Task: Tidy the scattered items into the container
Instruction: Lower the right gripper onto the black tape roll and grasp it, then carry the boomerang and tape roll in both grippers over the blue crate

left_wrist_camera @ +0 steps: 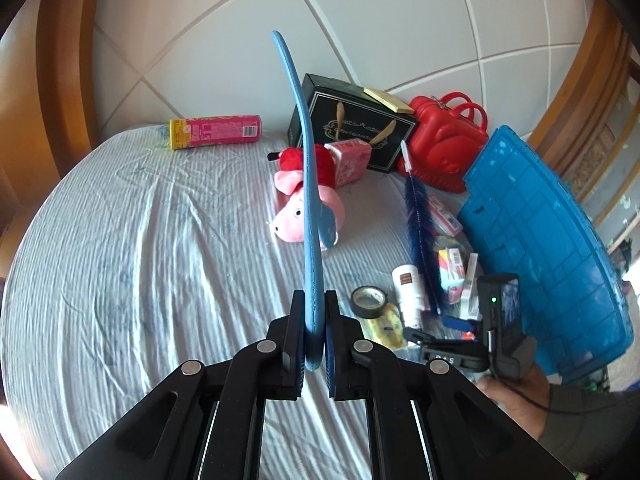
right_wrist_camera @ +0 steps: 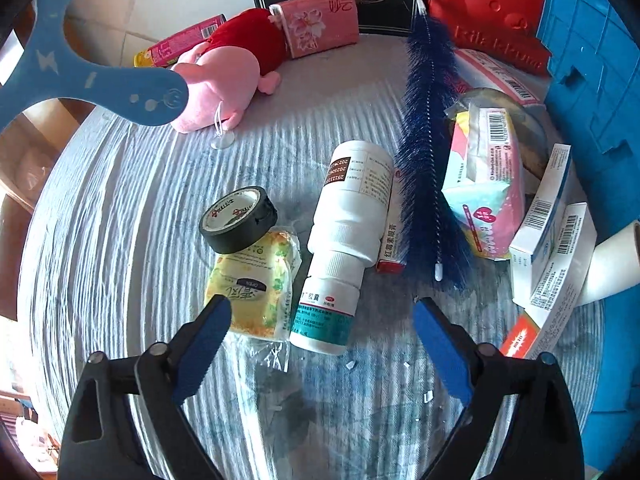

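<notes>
My left gripper [left_wrist_camera: 315, 336] is shut on a flat blue three-armed boomerang [left_wrist_camera: 310, 200], held edge-on above the bed; it also shows in the right wrist view [right_wrist_camera: 100, 80] at upper left. My right gripper [right_wrist_camera: 320, 344] is open and empty, low over a white medicine bottle [right_wrist_camera: 348, 216] lying on the sheet. The blue plastic crate [left_wrist_camera: 560, 240] stands at the right; its wall fills the right edge of the right wrist view [right_wrist_camera: 592, 40]. Scattered beside it lie a black tape roll [right_wrist_camera: 238, 220], a yellow wipes pack [right_wrist_camera: 256, 292], a dark blue bottle brush [right_wrist_camera: 424, 152] and a tissue pack [right_wrist_camera: 484, 184].
A pink plush pig [left_wrist_camera: 308, 208], a pink tissue pack [left_wrist_camera: 352, 160], a black gift bag [left_wrist_camera: 356, 128], a red bear case [left_wrist_camera: 444, 144] and a pink can [left_wrist_camera: 216, 132] lie farther back on the striped sheet. White medicine boxes [right_wrist_camera: 548, 240] lean by the crate.
</notes>
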{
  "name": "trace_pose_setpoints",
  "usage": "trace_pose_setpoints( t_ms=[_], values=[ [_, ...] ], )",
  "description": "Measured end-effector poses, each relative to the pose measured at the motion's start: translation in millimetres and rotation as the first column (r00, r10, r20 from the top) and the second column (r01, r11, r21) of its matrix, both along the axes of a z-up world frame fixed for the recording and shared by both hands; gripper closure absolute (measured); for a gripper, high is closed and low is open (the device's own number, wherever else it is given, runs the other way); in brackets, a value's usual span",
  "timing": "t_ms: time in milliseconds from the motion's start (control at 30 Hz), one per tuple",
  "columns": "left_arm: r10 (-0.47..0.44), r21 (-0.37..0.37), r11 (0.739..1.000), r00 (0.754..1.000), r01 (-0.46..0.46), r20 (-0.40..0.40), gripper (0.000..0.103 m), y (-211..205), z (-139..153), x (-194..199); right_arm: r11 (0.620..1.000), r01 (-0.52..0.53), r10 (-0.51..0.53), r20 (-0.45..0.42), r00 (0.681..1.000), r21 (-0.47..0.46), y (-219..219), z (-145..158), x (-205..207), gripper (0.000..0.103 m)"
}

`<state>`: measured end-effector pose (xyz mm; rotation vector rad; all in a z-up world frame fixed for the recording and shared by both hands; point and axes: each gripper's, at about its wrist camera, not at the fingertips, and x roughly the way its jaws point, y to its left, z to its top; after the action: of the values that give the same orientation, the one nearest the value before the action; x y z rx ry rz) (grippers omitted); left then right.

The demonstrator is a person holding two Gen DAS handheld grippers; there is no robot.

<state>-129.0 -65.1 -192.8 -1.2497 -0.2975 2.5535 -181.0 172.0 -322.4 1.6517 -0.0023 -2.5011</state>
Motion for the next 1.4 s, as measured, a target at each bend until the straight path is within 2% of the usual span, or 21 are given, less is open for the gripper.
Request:
trace_pose_setpoints(
  t_ms=[267, 433, 500, 533, 700, 1033, 1400],
  values=[
    [0.027, 0.007, 1.000, 1.000, -0.027, -0.005, 0.096, -23.6, 3.2, 7.7, 0.987, -0.146, 0.150, -0.066, 0.987, 0.063, -52.7, 0.8, -31.5, 0.016],
    [0.049, 0.010, 0.999, 0.999, -0.049, -0.010, 0.096, -36.7, 5.5, 12.8, 0.977, -0.187, 0.188, -0.002, 0.982, 0.107, -75.1, -19.7, -52.1, 0.017],
    [0.059, 0.012, 0.998, 0.998, -0.059, -0.012, 0.096, -42.0, 7.1, 13.8, 0.976, -0.186, 0.185, 0.019, 0.983, 0.114, -76.1, -26.4, -54.6, 0.029],
    [0.064, 0.014, 0.998, 0.998, -0.064, -0.014, 0.096, -44.8, 7.9, 14.3, 0.975, -0.186, 0.185, 0.025, 0.982, 0.123, -76.4, -28.2, -54.9, 0.042],
    [0.077, 0.016, 0.997, 0.997, -0.077, -0.023, 0.096, -51.4, 11.6, 15.7, 0.972, -0.197, 0.196, 0.025, 0.980, 0.125, -76.9, -24.9, -52.8, 0.045],
    [0.062, 0.020, 0.998, 0.996, -0.061, -0.060, 0.096, -39.9, 30.1, 16.2, 0.975, -0.207, 0.210, -0.029, 0.977, 0.086, -78.3, 9.4, -37.9, 0.046],
    [0.061, 0.015, 0.998, 0.989, -0.059, -0.138, 0.096, -19.7, 77.0, 30.8, 0.977, -0.210, 0.211, -0.151, 0.966, 0.019, -62.3, 94.6, -0.2, 0.046]
  ],
)
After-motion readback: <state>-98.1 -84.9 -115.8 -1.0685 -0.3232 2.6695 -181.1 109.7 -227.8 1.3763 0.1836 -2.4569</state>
